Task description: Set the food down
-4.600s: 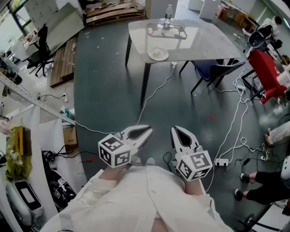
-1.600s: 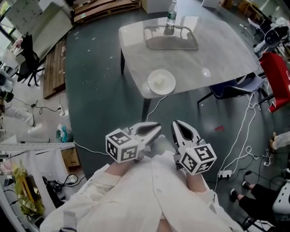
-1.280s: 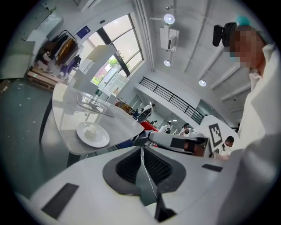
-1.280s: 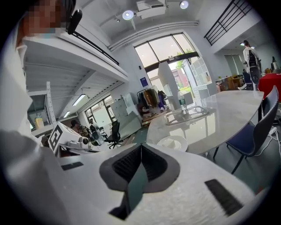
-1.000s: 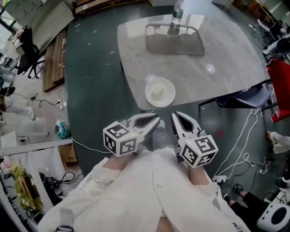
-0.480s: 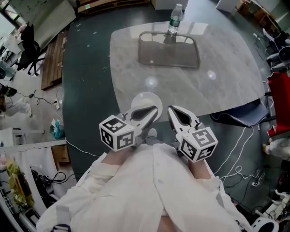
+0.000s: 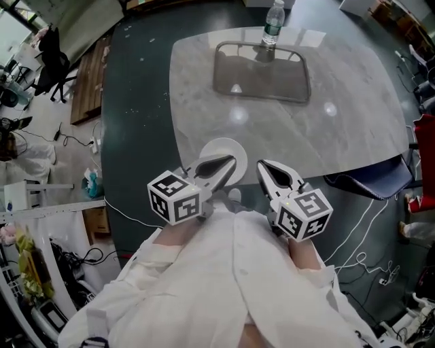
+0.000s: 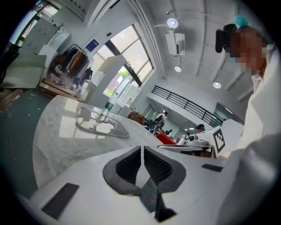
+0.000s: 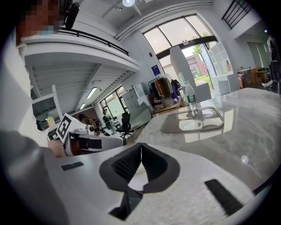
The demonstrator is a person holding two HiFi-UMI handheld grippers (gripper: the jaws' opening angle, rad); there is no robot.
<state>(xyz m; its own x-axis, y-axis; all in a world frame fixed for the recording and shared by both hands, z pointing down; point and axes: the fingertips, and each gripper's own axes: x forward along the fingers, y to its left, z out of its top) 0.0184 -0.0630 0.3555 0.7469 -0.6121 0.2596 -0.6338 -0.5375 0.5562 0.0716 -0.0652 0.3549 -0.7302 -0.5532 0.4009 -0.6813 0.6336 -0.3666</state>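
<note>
Head view, 1 plate (image 7: 215, 146), 1 btl (image 7: 274, 16)

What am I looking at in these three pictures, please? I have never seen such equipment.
This is no robot: a person in white clothing holds a two-jaw hand tool in each hand, the left gripper and the right gripper. The patterned cubes belong to the tools. The picture from above comes from a camera on the person's head; the other two come from cameras riding on each gripper, looking along its jaws. Both pairs of jaws are closed and hold nothing. Ahead stands a grey table with a clear tray, a water bottle and, at its near edge, a white dish partly hidden by the left gripper.
</note>
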